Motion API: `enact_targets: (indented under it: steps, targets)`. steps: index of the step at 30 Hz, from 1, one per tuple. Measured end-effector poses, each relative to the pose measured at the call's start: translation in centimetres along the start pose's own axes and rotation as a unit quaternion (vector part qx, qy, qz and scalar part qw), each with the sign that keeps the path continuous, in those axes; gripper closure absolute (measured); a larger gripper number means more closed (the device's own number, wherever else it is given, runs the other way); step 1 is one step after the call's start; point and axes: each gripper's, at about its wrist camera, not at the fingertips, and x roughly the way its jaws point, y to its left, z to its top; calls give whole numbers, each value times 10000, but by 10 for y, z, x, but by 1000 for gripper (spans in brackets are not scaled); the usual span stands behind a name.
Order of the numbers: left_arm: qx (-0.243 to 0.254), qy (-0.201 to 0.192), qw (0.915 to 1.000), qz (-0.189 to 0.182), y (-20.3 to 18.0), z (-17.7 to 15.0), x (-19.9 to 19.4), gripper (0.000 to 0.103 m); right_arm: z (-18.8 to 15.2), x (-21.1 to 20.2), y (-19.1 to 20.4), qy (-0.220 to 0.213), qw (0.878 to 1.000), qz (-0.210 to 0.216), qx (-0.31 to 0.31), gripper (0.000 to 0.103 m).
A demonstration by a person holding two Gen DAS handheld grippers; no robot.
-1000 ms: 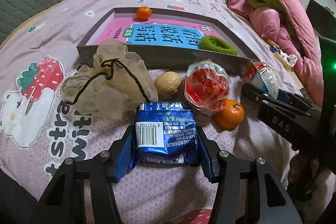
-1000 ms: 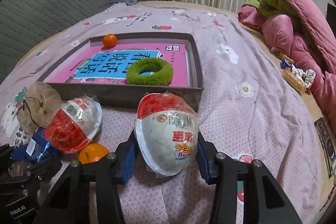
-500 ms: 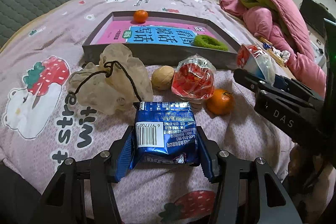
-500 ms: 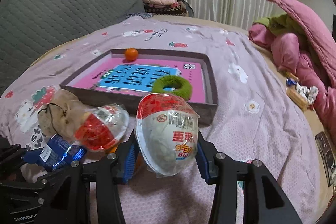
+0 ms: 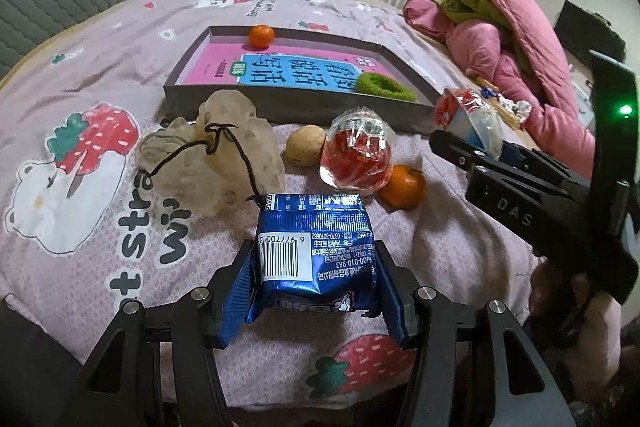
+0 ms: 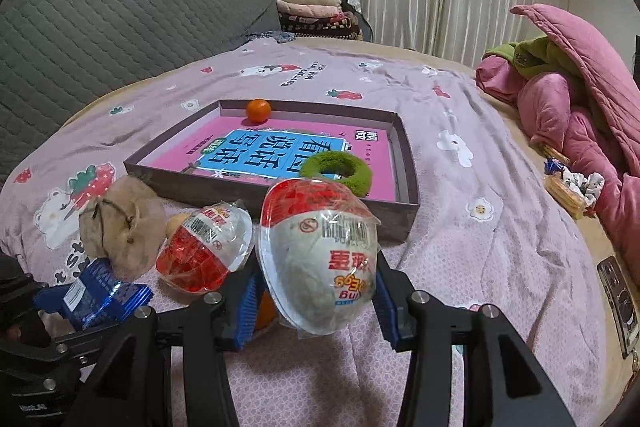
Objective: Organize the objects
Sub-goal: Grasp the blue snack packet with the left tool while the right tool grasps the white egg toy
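Note:
My left gripper (image 5: 316, 279) is shut on a blue snack packet (image 5: 316, 251) and holds it above the bedspread. My right gripper (image 6: 316, 291) is shut on a wrapped red-and-white toy egg (image 6: 316, 251), also held up; it shows in the left wrist view (image 5: 468, 119). A shallow grey box (image 6: 404, 203) lies ahead with a pink book (image 6: 360, 147), a green ring (image 6: 336, 171) and a small orange (image 6: 258, 109) inside. On the bed before the box lie a drawstring pouch (image 5: 216, 159), a walnut (image 5: 305, 150), a second wrapped egg (image 5: 356, 157) and another orange (image 5: 404, 186).
A pile of pink and green bedding (image 6: 568, 99) lies at the right. Snack wrappers (image 6: 568, 187) sit at the bed's right edge. A grey quilted headboard (image 6: 100, 27) and folded blankets (image 6: 312, 11) stand at the back left.
Both grippers have risen and drawn back from the box, each still holding its item. The objects on the bed have not moved.

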Motion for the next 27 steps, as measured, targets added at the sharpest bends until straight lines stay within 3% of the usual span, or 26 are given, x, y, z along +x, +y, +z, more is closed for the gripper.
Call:
enact_targets:
  steps: [8, 27]
  targets:
    - [51, -76, 9999, 42, 5, -3, -13, 46, 2, -3, -3, -45, 9999, 75, 94, 54]
    - [273, -876, 9944, 532, -2, 25, -35, 46, 10, -34, 7, -666, 9968, 415, 153, 54]
